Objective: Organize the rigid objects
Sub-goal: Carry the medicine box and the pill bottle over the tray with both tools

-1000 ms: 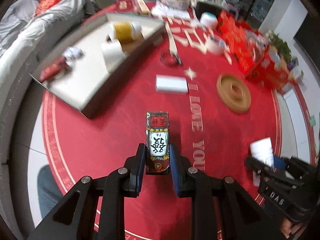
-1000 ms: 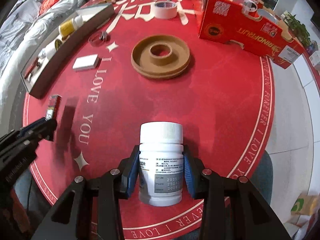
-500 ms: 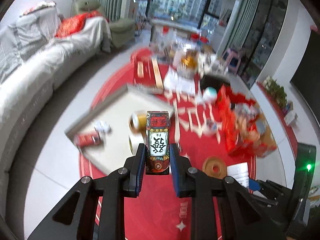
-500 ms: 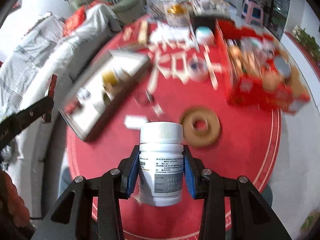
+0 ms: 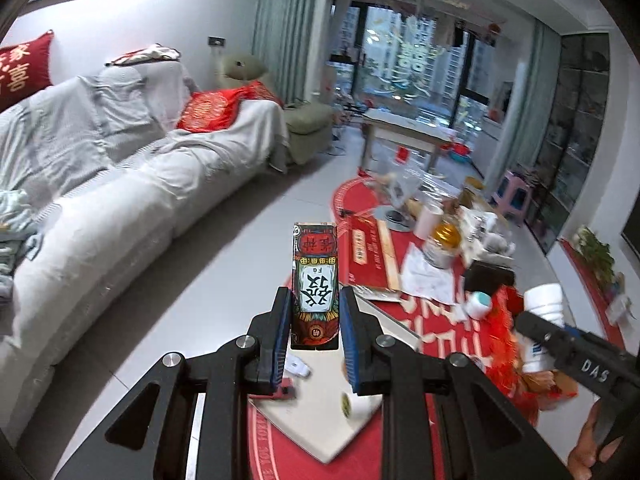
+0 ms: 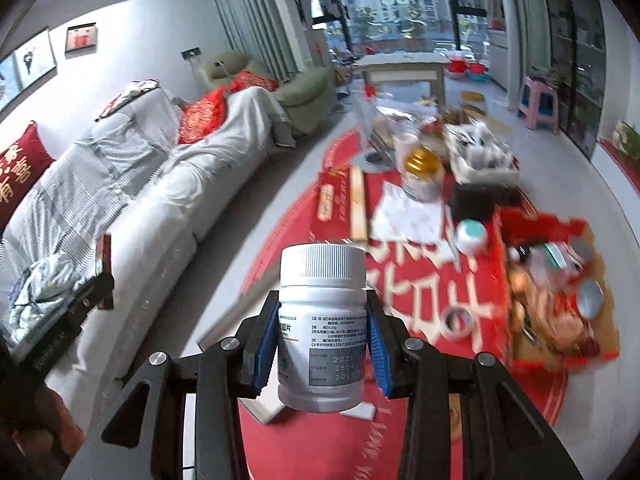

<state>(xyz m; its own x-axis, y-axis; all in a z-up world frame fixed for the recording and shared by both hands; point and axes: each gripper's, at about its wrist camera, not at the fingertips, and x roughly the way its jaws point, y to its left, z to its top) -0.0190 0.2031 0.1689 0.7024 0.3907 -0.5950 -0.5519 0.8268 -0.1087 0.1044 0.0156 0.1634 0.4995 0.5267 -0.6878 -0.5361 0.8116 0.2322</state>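
My left gripper (image 5: 315, 314) is shut on a small red and black card box (image 5: 315, 280) with a white label, held upright well above the table. My right gripper (image 6: 322, 308) is shut on a white pill bottle (image 6: 322, 332) with a ribbed cap, also held high. The pale flat tray (image 5: 320, 420) lies below the left gripper on the red round tablecloth (image 5: 432, 332), with small items on it, blurred. In the left wrist view the right gripper (image 5: 560, 340) and its bottle (image 5: 542, 300) show at the right. The left gripper (image 6: 76, 308) shows at the left of the right wrist view.
A red cardboard box (image 6: 560, 292) full of items stands at the table's right. A tape roll (image 6: 460, 322), a white jar with a teal lid (image 6: 472, 236) and a gold-lidded jar (image 6: 422, 174) sit farther back. A grey covered sofa (image 5: 120, 200) runs along the left.
Both grippers have risen far above the table, each still gripping its object. The views have swung up from the tabletop to take in the room and the sofa.
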